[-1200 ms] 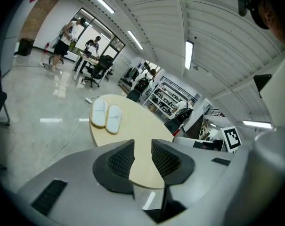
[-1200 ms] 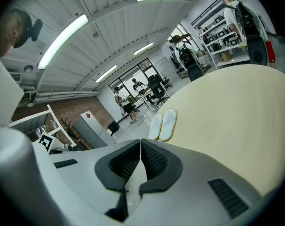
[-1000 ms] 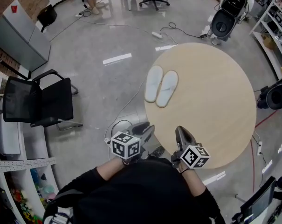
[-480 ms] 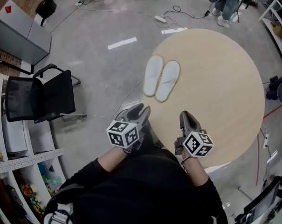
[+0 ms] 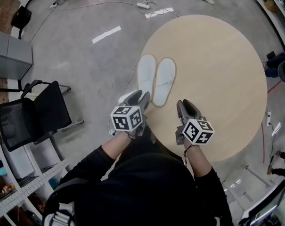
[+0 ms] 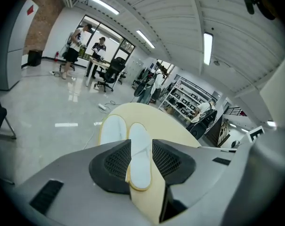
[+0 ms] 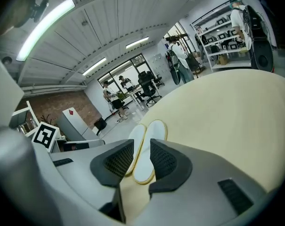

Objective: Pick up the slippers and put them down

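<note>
Two pale slippers with yellow-edged soles, one (image 5: 146, 76) beside the other (image 5: 164, 81), lie sole-up side by side near the left edge of the round wooden table (image 5: 217, 69). My left gripper (image 5: 140, 98) hovers just short of their near ends, open and empty. In the left gripper view the slippers (image 6: 115, 128) (image 6: 140, 166) show through the gap of that gripper (image 6: 141, 145). My right gripper (image 5: 183, 105) is over the table's near edge, right of the slippers. Its jaws are opening with nothing between them. Ahead of that gripper (image 7: 142, 147) lie both slippers (image 7: 136, 135) (image 7: 150, 147).
A black office chair (image 5: 36, 114) and a grey cabinet (image 5: 8, 51) stand on the floor to the left. Cables and a power strip (image 5: 143, 5) lie beyond the table. Black equipment (image 5: 281, 67) sits at the right. People stand far back in the room.
Both grippers have moved forward and down toward the slippers. The left one now reaches their near ends, and the right one has come over the table edge.
</note>
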A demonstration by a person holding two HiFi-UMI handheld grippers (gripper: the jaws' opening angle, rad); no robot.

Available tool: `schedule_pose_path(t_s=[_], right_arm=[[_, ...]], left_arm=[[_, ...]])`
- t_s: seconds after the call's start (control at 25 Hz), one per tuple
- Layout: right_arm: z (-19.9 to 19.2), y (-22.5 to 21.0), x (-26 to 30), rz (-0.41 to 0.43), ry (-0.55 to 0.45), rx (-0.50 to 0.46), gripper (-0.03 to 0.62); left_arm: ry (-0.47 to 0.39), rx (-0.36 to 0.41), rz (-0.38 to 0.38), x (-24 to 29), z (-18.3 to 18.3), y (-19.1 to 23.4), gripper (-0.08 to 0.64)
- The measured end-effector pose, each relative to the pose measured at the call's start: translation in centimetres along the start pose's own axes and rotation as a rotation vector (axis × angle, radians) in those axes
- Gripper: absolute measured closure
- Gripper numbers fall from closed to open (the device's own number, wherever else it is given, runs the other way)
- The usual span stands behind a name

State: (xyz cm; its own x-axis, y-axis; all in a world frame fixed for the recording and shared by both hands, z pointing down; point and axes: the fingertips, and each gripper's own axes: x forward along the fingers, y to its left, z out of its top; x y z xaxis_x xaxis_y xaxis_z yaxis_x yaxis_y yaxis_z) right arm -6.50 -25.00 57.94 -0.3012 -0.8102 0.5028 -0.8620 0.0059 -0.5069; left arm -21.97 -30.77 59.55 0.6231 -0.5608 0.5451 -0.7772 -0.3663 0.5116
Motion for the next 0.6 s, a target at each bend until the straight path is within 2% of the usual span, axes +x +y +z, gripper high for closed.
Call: schedule_pose_path(t_s=[0.16, 0.36, 0.6], right_arm=[[0.5, -0.8, 3.6, -0.024, 0.029, 0.014, 0.49], [0.4, -2.2, 8.3, -0.062, 0.05, 0.009, 0.491], [0.3, -3.4, 12.4, -0.049, 0.1, 0.064, 0.491]], left_arm=[[0.04, -0.026, -0.003, 3.1, 0.5, 2.0, 0.419], [0.08, -0.014, -0.012, 6.3, 1.0, 4.7, 0.419], [0.125, -0.041, -0.006, 9.8, 1.4, 6.2, 0.416]])
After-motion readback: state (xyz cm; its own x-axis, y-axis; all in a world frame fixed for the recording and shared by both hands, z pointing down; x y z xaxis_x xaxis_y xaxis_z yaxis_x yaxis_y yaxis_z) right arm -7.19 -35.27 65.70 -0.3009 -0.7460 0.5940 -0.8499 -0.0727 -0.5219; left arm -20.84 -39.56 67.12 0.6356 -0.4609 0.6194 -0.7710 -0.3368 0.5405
